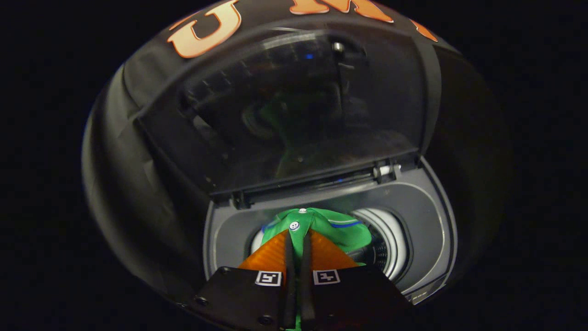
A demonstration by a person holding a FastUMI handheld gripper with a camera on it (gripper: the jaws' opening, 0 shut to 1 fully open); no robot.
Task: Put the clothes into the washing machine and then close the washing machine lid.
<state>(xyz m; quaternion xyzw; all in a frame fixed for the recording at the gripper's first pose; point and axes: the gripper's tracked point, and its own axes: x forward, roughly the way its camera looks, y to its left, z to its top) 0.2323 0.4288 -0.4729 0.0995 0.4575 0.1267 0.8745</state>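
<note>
A green garment (330, 227) with white buttons and a blue stripe is pinched between my two fingers. My gripper (297, 236) is shut on it and holds it right above the round drum opening (390, 243) of a grey top-loading washing machine (427, 207). The garment hangs over the opening and hides most of the drum's inside. The dark see-through lid (298, 105) stands raised beyond the fingers, hinged at the machine's back edge. It reflects the green cloth.
The lid's hinge (388, 171) sits at the back right of the grey top panel. The booth's black cloth wall (115, 151) rises close behind and to the left of the machine.
</note>
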